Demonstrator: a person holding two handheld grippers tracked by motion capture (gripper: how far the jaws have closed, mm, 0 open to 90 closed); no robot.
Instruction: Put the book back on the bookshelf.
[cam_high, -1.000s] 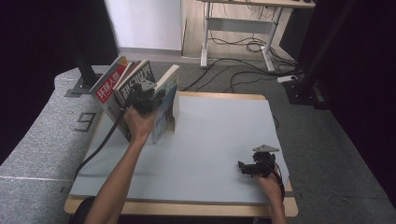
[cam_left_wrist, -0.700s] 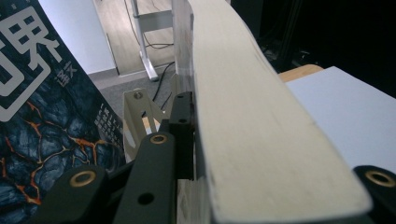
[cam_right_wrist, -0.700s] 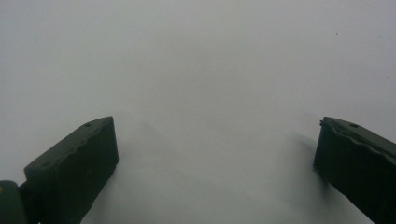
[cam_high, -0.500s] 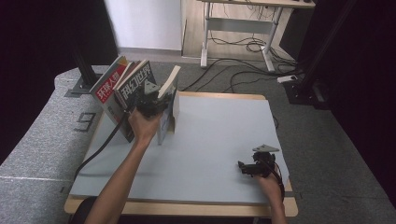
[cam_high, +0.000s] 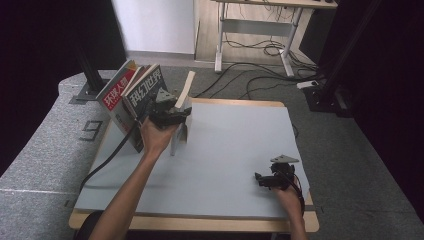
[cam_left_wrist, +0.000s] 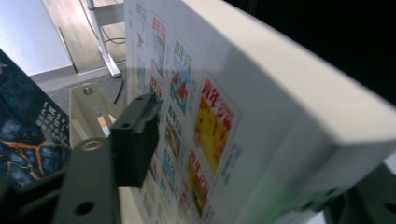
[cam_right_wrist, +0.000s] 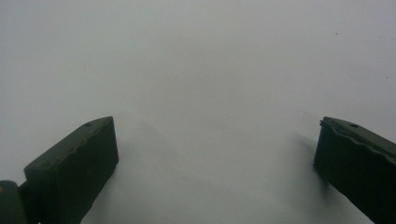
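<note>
A thick white book (cam_high: 184, 91) with a colourful printed cover (cam_left_wrist: 205, 116) stands tilted at the table's back left, beside two leaning magazines, one red (cam_high: 115, 93) and one dark (cam_high: 145, 90). My left gripper (cam_high: 171, 114) straddles the book's edge. Its jaws have just been opening, with the book still between them. One pad (cam_left_wrist: 136, 138) stands a little off the cover, and the other jaw is mostly hidden behind the book. My right gripper (cam_high: 263, 180) rests near the front right corner, open (cam_right_wrist: 217, 154) over bare grey tabletop (cam_right_wrist: 196, 56), holding nothing.
A pale metal bookend (cam_left_wrist: 88, 112) stands behind the white book, with the dark magazine (cam_left_wrist: 23, 135) further left. The grey table (cam_high: 235, 145) stretches between the two hands. A desk frame (cam_high: 260, 25) and cables lie on the floor beyond.
The left gripper's jaws have spread apart around the white book. Both hands have stayed where they were, and the book keeps its lean.
</note>
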